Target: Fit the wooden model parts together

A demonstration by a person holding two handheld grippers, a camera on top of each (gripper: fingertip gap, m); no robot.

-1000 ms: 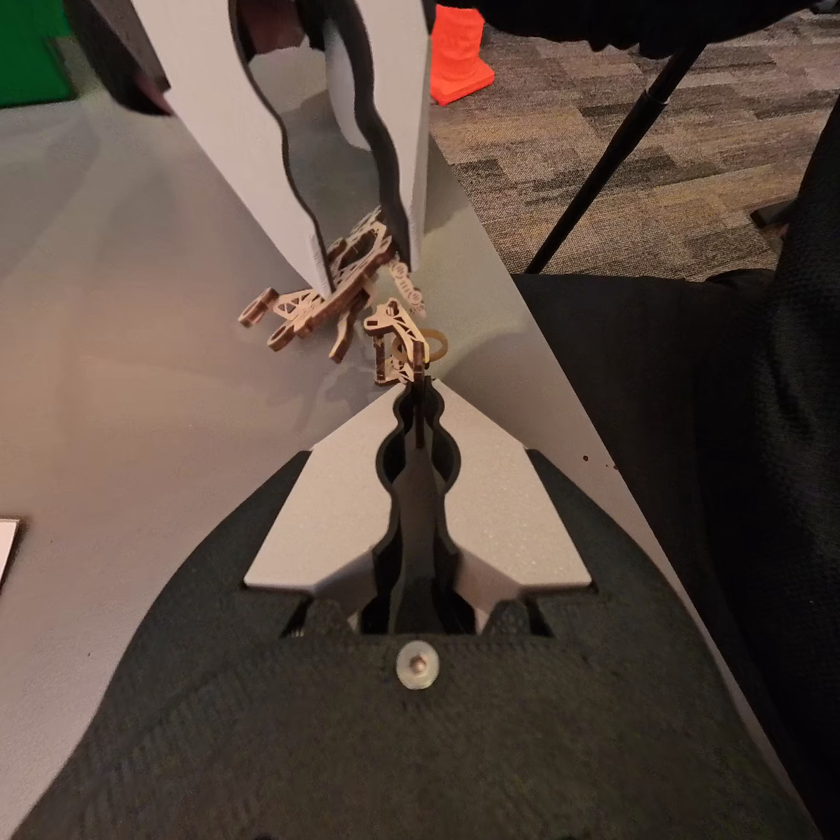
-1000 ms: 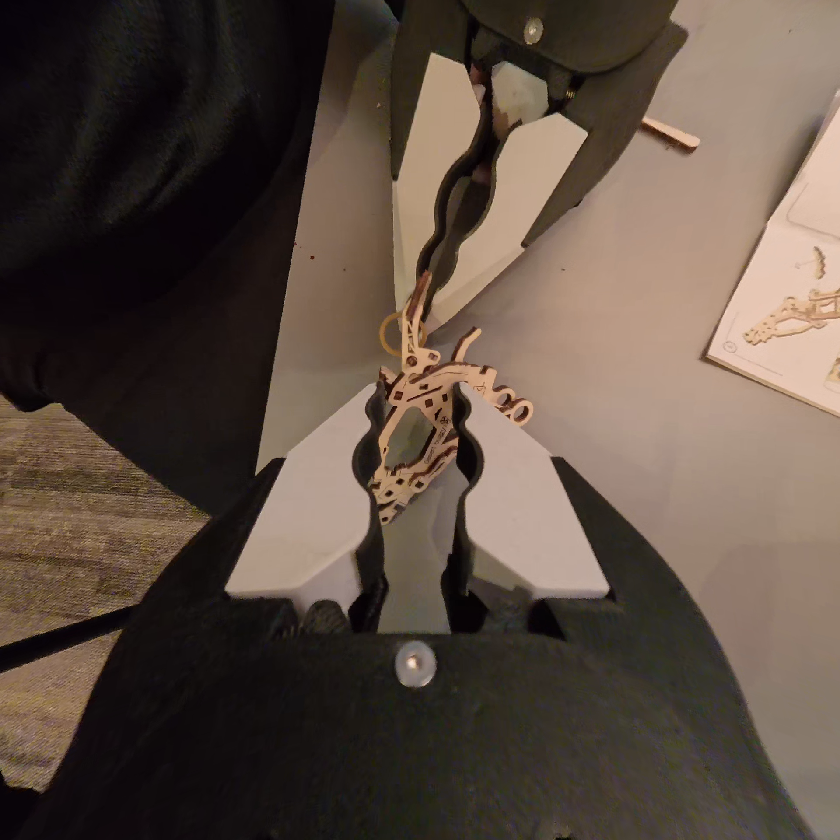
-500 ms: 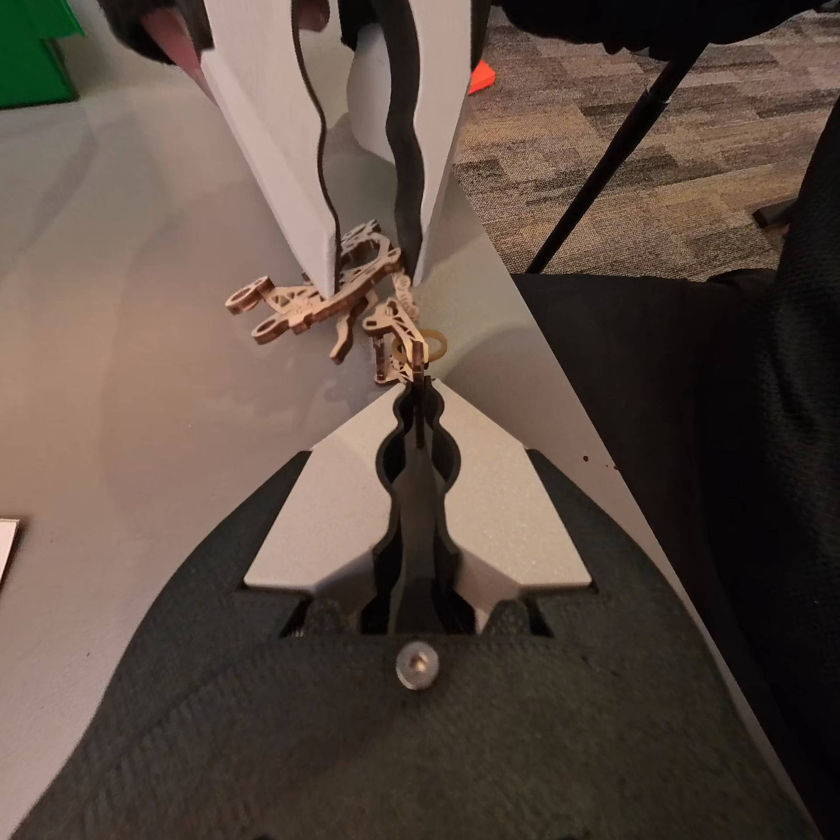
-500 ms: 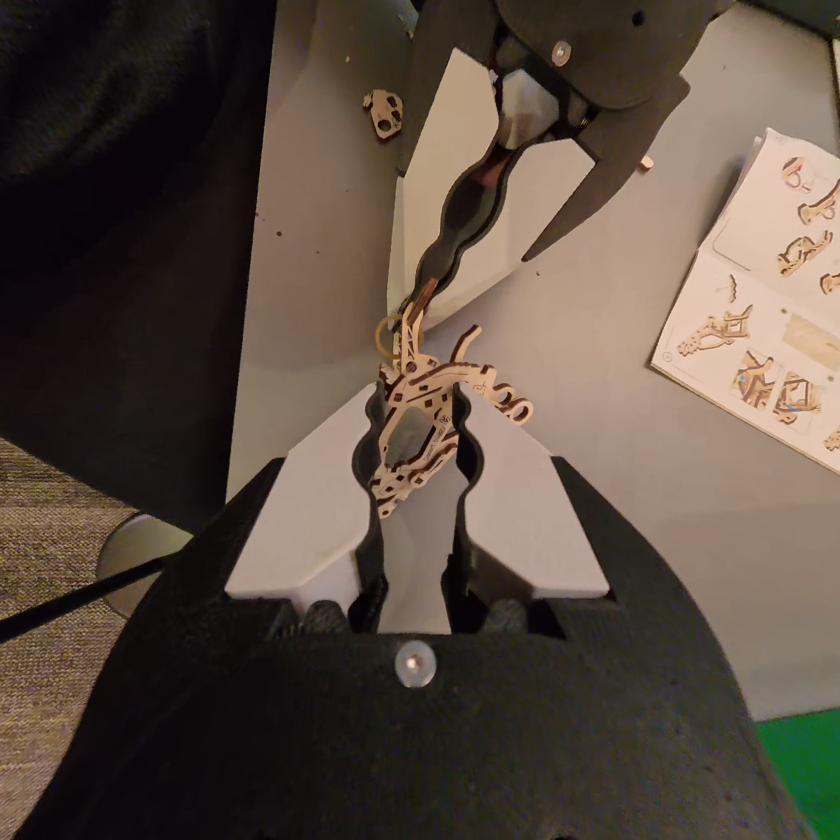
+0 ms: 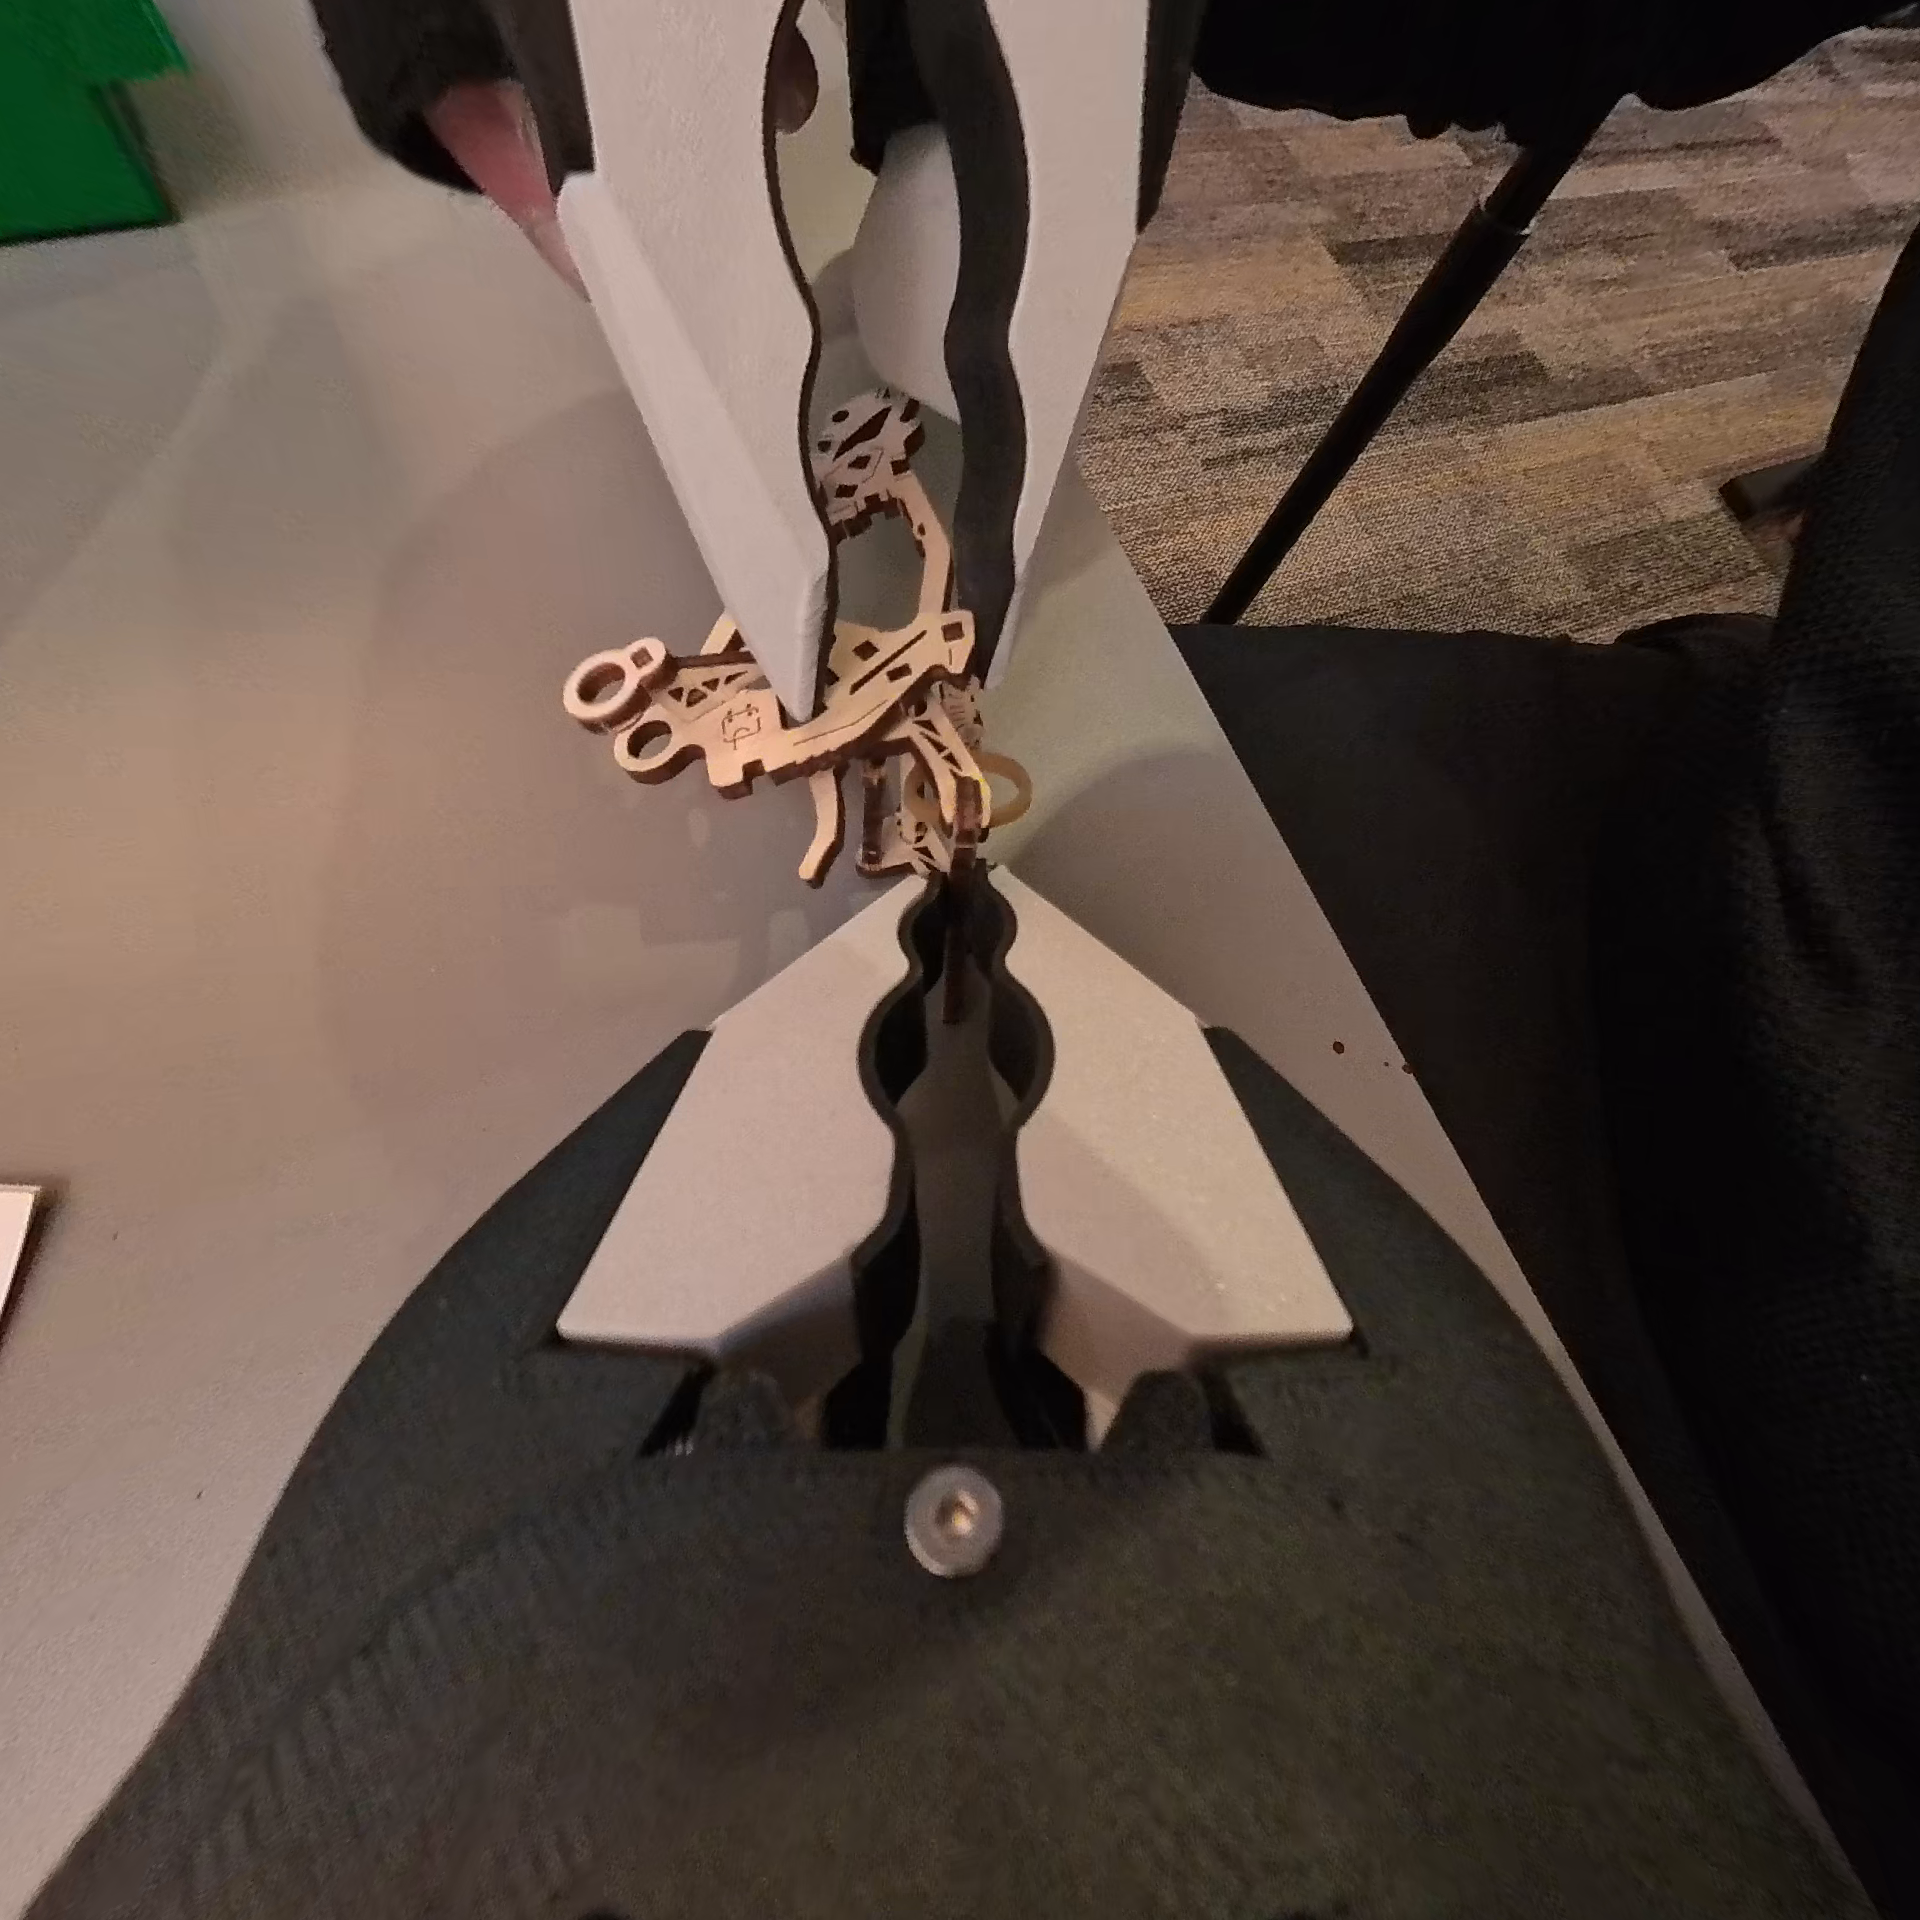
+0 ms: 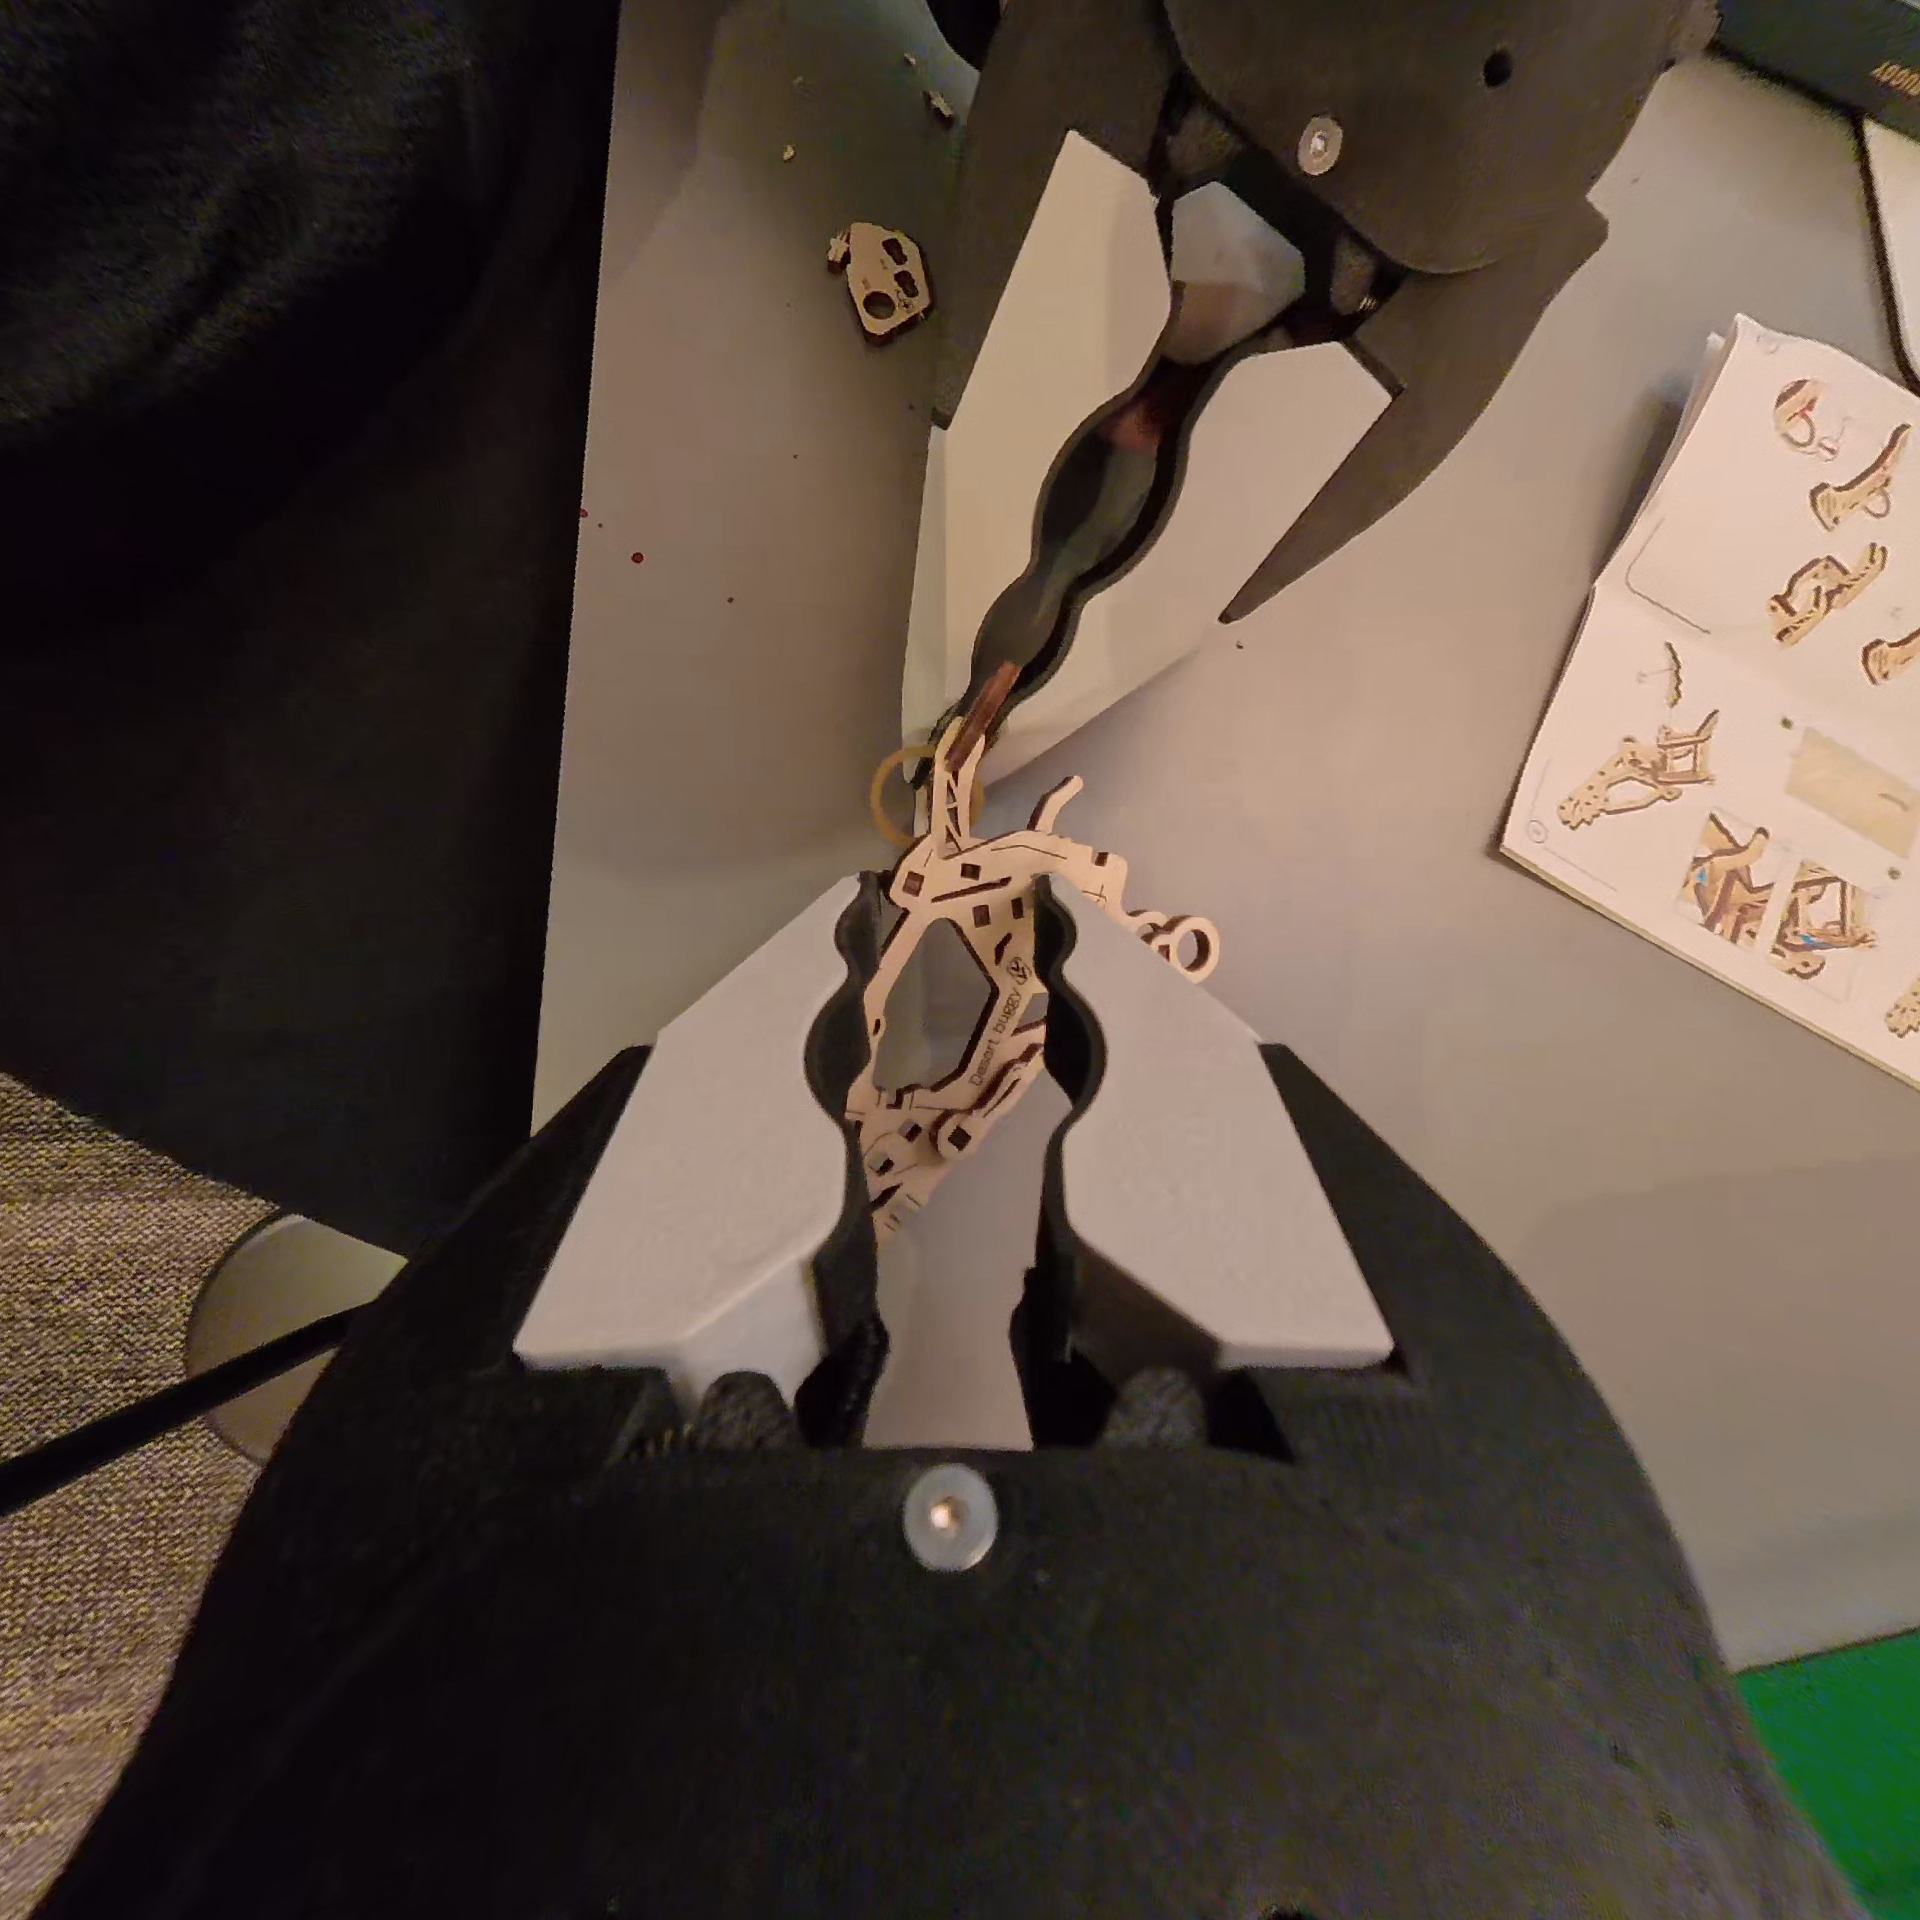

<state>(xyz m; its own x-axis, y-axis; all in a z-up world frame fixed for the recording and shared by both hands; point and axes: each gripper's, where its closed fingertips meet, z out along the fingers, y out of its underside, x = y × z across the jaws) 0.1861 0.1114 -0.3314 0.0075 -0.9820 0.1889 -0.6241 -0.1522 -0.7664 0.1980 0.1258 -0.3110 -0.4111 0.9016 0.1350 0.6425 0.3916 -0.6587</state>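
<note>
Wooden model held between two tools above a grey desk

Grey desk (image 6: 1455, 1195) surface is seen in both views, smooth and marked near its edge by a few small dark specks. Patterned carpet (image 5: 1351, 343) is seen beyond the desk edge, crossed by a thin black rod (image 5: 1403, 343). A green object (image 5: 73, 114) stands at the far left in the left wrist view. Dark clothing of a person (image 6: 260, 468) fills the left side of the right wrist view.

The wooden frame (image 6: 961, 997) is pinched between the pads of the right tool (image 6: 951, 904), its ringed arm (image 6: 1164, 930) projecting to the right past the fingertips. The left tool (image 5: 961, 894) is pressed together on a thin wooden part (image 5: 956, 831), which is held touching the far end of the frame. A small tan ring (image 6: 899, 795) hangs at that meeting point.

A loose wooden piece (image 6: 883, 275) lies on the desk farther off. An open instruction booklet (image 6: 1745, 727) with printed pictures lies at the right. Small lettering is engraved on the frame and printed on a dark box (image 6: 1829, 62) at the far right corner.
</note>
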